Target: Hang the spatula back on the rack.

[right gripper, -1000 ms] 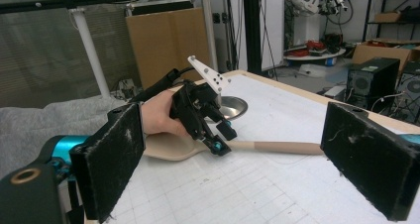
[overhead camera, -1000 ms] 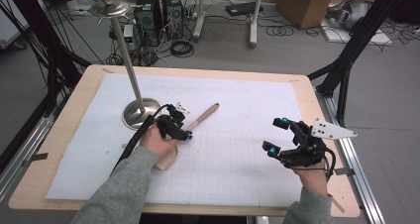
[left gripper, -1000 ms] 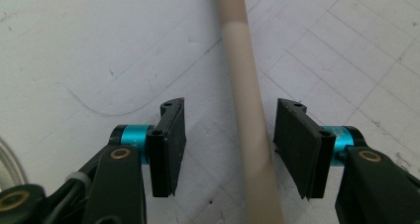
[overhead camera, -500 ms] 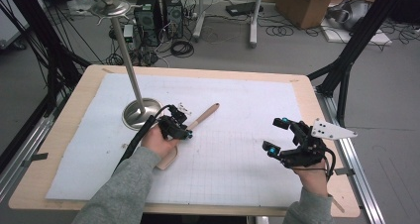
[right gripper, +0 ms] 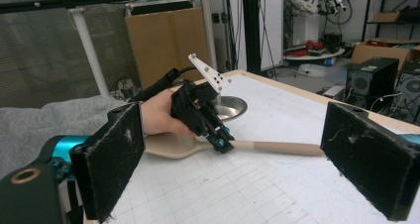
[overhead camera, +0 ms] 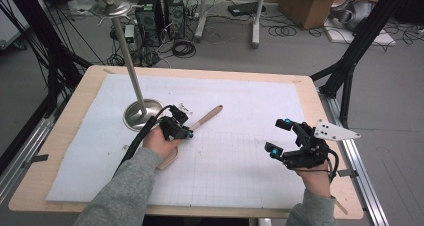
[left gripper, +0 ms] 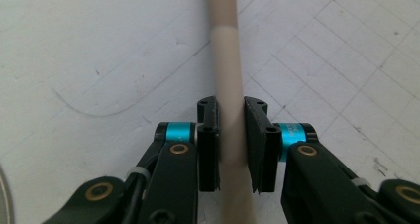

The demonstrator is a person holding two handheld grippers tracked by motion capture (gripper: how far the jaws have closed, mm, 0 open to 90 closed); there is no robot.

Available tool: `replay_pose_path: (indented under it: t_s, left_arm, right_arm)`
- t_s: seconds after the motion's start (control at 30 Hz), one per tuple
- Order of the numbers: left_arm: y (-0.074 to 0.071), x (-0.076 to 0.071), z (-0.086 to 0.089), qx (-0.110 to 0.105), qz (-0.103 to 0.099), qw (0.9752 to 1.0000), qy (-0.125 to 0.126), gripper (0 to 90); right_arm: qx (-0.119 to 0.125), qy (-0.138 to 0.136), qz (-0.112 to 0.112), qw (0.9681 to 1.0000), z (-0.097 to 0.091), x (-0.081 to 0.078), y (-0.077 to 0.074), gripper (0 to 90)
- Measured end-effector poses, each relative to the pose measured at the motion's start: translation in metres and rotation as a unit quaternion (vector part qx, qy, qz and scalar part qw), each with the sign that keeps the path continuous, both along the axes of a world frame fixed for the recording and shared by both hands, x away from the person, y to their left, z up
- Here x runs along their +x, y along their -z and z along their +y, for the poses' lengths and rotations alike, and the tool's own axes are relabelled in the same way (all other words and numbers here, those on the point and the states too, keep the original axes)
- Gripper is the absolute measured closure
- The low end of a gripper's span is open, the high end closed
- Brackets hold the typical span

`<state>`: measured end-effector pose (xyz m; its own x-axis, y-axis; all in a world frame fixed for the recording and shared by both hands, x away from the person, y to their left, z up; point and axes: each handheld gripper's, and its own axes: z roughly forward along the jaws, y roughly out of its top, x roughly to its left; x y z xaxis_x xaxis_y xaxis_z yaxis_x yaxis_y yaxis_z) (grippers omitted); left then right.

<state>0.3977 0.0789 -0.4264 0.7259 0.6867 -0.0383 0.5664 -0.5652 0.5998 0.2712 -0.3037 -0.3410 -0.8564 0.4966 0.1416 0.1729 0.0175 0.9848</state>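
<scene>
One wooden spoon [overhead camera: 200, 123] at centre-left of the sheet. One metal stand [overhead camera: 131, 71], round base and tall pole, at far left. One white gridded sheet [overhead camera: 250, 101] over one wooden table [overhead camera: 75, 96]. Two handheld grippers: left gripper [overhead camera: 184, 131] at centre-left, right gripper [overhead camera: 280, 136] at near right. Two grey sleeves at the near edge. Two computer towers [overhead camera: 160, 11] on the far floor. One cardboard box [overhead camera: 305, 3] at far right.

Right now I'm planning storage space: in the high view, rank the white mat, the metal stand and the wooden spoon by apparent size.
1. white mat
2. metal stand, tall pole on a round base
3. wooden spoon, partly hidden by the left gripper, whose jaws have just been closing around its handle
</scene>
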Motion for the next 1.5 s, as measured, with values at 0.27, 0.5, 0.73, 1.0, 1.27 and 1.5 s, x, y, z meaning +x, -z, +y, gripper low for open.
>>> replay_pose_path:
  t_s: [0.27,0.5,0.73,1.0,1.27,1.5]
  left_arm:
    - [-0.002,-0.003,-0.001,0.011,-0.002,0.9999,0.001,78.0]
    - [-0.007,-0.006,0.003,0.015,-0.004,0.9999,0.002,78.0]
    - [-0.022,-0.015,0.011,-0.005,-0.020,0.9997,0.012,78.1]
    - [-0.028,-0.028,0.028,-0.033,-0.026,0.9989,0.020,78.0]
    - [-0.030,-0.035,0.056,-0.057,-0.029,0.9980,0.001,78.0]
    - [-0.036,-0.042,0.069,-0.063,-0.039,0.9972,-0.001,78.0]
  right_arm:
    - [0.000,0.004,0.003,1.0000,-0.001,-0.001,0.000,8.8]
    - [-0.002,0.003,0.002,1.0000,-0.001,0.000,0.000,8.8]
    - [0.000,0.003,0.004,1.0000,-0.001,-0.001,0.000,8.8]
    - [-0.005,0.005,0.005,1.0000,0.000,0.001,0.001,8.8]
    - [-0.006,0.006,0.009,0.9999,0.000,0.002,0.002,8.8]
    - [-0.006,0.005,0.011,0.9999,0.000,0.003,0.002,8.8]
